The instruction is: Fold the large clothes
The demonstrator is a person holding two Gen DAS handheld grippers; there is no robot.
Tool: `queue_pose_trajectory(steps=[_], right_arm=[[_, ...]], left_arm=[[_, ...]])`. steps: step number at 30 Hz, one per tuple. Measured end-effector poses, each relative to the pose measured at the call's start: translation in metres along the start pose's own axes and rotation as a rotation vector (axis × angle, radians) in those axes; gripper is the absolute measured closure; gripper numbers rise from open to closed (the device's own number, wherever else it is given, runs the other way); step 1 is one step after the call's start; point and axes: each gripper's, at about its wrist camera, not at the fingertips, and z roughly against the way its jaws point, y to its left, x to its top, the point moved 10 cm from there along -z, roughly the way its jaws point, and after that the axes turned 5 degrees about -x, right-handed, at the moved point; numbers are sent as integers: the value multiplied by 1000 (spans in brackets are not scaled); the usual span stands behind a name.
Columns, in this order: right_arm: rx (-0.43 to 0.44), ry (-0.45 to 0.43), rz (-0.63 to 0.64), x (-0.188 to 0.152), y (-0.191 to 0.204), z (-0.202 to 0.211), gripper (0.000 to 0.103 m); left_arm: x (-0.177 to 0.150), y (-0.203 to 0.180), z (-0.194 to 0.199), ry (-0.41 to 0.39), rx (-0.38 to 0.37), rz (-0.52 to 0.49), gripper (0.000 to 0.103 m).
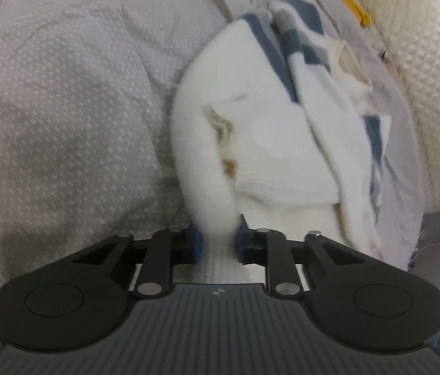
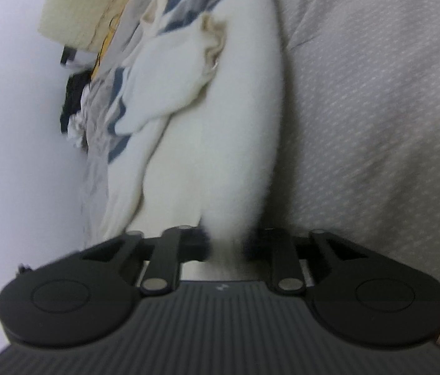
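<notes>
A white fluffy garment (image 1: pixel 251 143) with blue and grey stripes at its far end hangs stretched over the bed. My left gripper (image 1: pixel 218 240) is shut on one white edge of it, the fabric pinched between the blue pads (image 1: pixel 196 243). In the right wrist view the same white garment (image 2: pixel 220 143) runs away from my right gripper (image 2: pixel 227 245), which is shut on another edge of it. A beige lining shows in a fold of the garment in both views. The frames are blurred.
A grey patterned bedcover (image 1: pixel 63 109) lies under the garment and also shows in the right wrist view (image 2: pixel 376 125). A cream quilted headboard (image 1: pixel 432 78) and a yellow strap (image 1: pixel 348 0) stand at the far right. A pale wall (image 2: pixel 10 125) and dark crumpled items (image 2: pixel 73 106) are at the left.
</notes>
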Motion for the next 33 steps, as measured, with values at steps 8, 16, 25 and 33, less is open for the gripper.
queue_pose_trajectory(steps=[8,16,25,33], right_arm=[[194,-131,21,20,21,54,89],[335,-236,82,41,55,129,89],[379,-309,205,26,97,199,90],[403,-342,256,-14,101,257,90]], left_arm=[[4,-13,62,-108,-239,94,89],[-6,-46,111,-110,-389,71,89],[-34,-81,180,-131,-482,-14,90],[-83,-89,256,-135,-541,-88,90]])
